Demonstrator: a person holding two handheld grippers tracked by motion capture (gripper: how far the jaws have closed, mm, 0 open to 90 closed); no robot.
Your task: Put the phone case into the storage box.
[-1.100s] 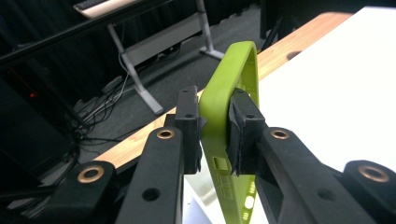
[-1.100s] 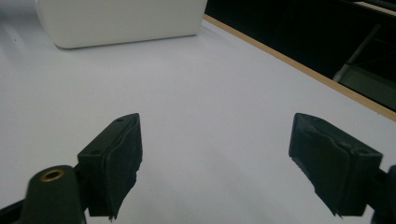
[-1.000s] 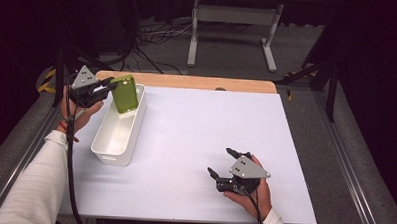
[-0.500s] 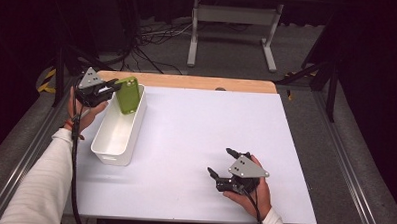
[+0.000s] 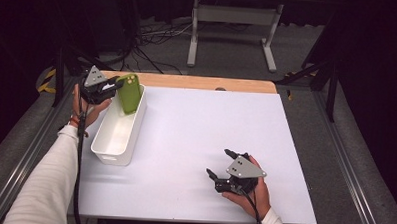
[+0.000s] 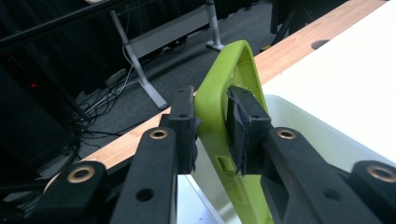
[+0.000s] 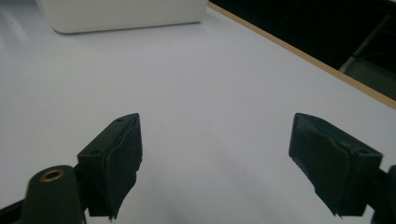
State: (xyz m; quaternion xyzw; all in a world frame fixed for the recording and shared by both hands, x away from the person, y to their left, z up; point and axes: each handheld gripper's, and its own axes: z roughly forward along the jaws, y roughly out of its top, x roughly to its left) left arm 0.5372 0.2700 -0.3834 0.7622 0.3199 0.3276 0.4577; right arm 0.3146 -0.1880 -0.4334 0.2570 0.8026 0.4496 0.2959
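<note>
— Green phone case (image 5: 130, 93), where does it sit?
— Standing nearly upright at the far end of the white bin (image 5: 116, 134), lower end down inside, top leaning a little toward the left gripper (image 5: 112, 88).
— Is that gripper holding it?
— Yes. In the left gripper view the jaws stand one on each side of the case's edge, pads against it. They have just been easing apart slightly, with the case between them.
— And the right gripper (image 5: 218, 163)?
— It rests low over the white bench (image 5: 196, 127), near the front edge, well apart from the bin. Its jaws are spread wide with nothing between them.
— Anything else in the bin?
— Its visible floor shows nothing besides the case.
</note>
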